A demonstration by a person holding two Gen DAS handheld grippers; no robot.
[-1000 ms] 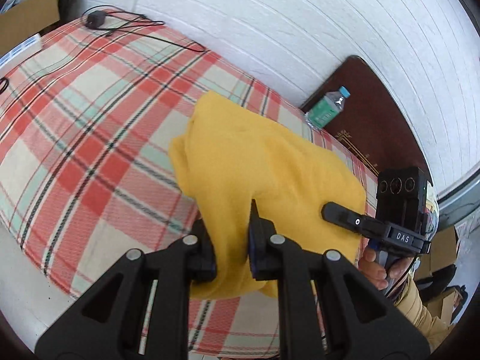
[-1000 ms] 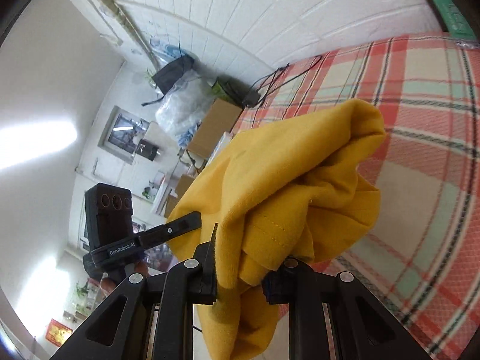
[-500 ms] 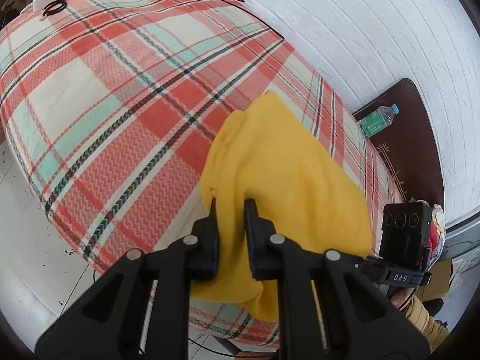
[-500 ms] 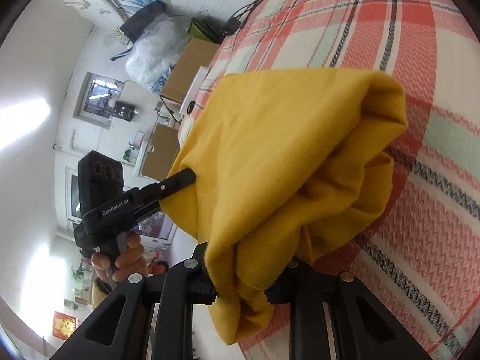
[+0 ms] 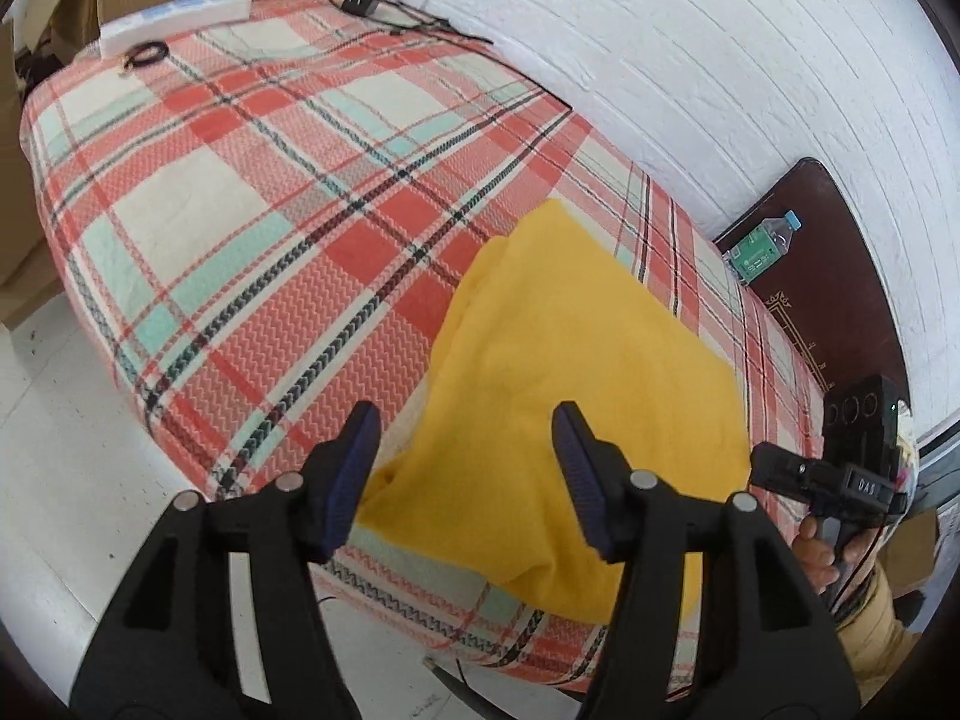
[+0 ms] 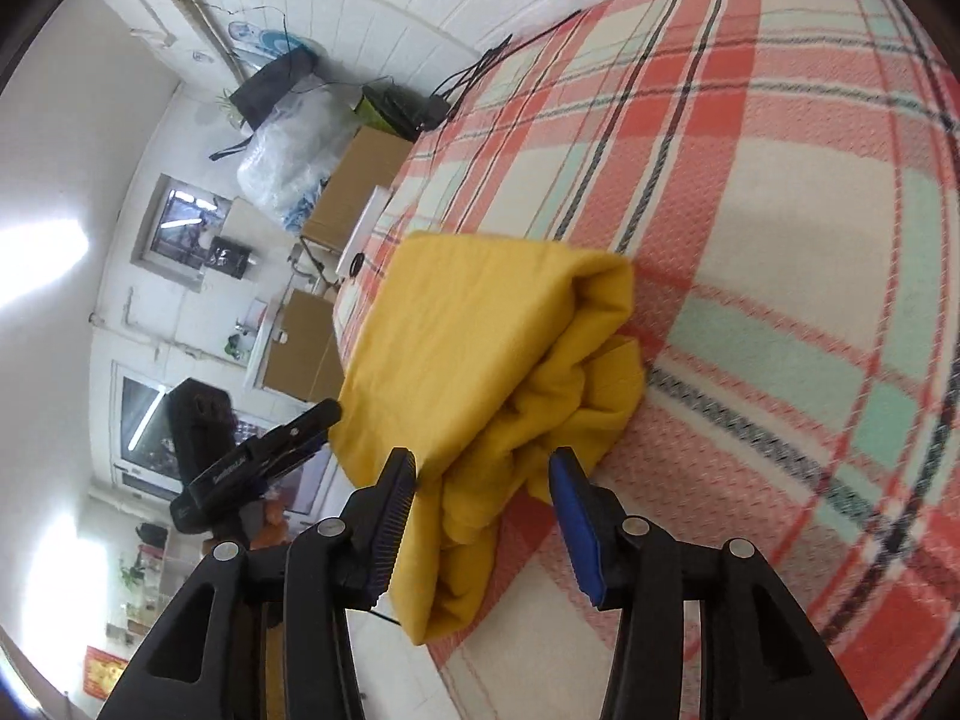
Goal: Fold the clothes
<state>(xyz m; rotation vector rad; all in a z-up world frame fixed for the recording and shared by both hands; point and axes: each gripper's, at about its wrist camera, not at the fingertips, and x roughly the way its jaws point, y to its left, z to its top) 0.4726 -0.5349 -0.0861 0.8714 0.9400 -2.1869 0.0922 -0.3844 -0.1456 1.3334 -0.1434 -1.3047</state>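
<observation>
A yellow garment (image 5: pixel 564 396) lies folded on the plaid bed cover (image 5: pixel 240 192), close to the near edge. My left gripper (image 5: pixel 465 468) is open just above its near side, nothing between the fingers. In the right wrist view the same yellow garment (image 6: pixel 480 360) lies bunched, one end hanging over the bed edge. My right gripper (image 6: pixel 483 504) is open over that hanging end. Each gripper shows in the other's view: the right gripper (image 5: pixel 774 468) held by a hand at the garment's far corner, the left gripper (image 6: pixel 312 426) at the opposite edge.
A water bottle (image 5: pixel 759 249) lies on a dark wooden headboard (image 5: pixel 840 276) by the white brick wall. Black cables (image 5: pixel 390 12) and a white box (image 5: pixel 174 21) lie at the bed's far end. Cardboard boxes (image 6: pixel 354 180) and bags stand beyond the bed.
Both grippers were shut on the yellow garment and holding it up; they have lowered it onto the bed, opened and let go.
</observation>
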